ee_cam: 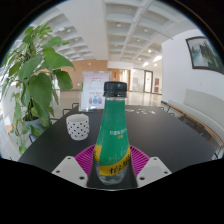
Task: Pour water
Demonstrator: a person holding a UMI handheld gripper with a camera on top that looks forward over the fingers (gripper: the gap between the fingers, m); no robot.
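Green bottle (114, 135), black cap on, upright between the tongs (112, 163), white cup (77, 126) beside

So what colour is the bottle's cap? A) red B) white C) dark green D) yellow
C: the bottle, standing between the gripper's fingers, has a dark green cap on top, still screwed on; the cup beside it on the table is the white thing.
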